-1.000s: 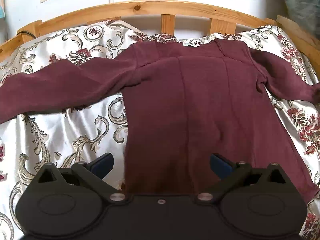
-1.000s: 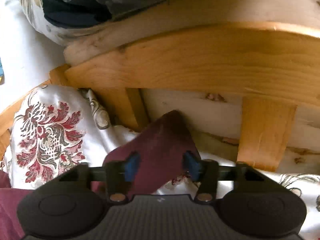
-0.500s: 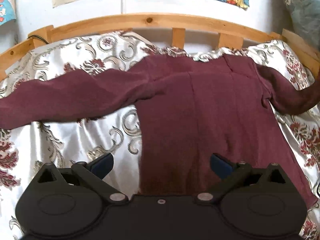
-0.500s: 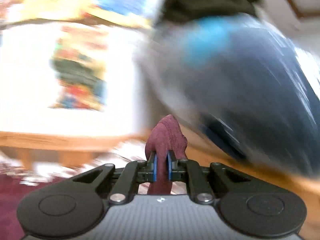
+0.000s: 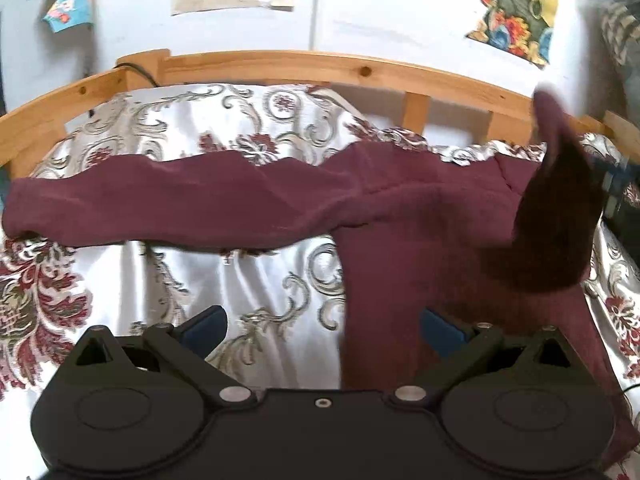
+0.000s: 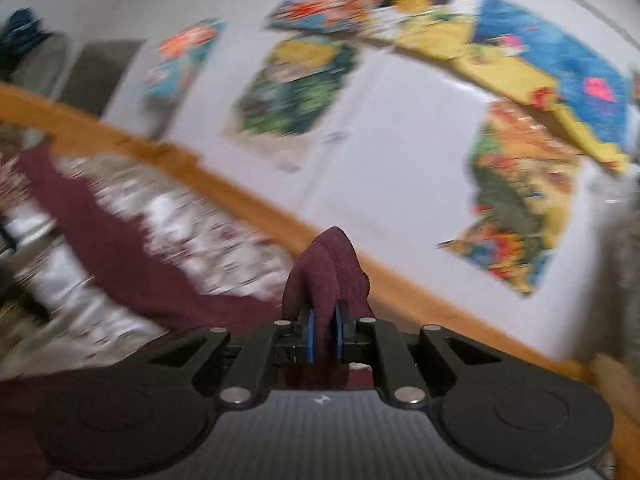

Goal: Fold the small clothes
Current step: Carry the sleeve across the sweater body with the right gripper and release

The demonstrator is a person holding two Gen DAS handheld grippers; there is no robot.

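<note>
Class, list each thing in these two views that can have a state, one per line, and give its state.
Maroon shirt: spread flat on the bedspread.
Right sleeve: lifted off the bed, cuff pinched.
Left sleeve: stretched out flat.
Right gripper: shut on the cuff.
Left gripper: open, holding nothing.

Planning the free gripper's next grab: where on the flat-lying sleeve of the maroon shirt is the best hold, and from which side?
Probably the cuff end of the outstretched sleeve. It lies flat on the floral bedspread, its free edge at the picture's far left, so the open left gripper should come from that side, low along the bed.
</note>
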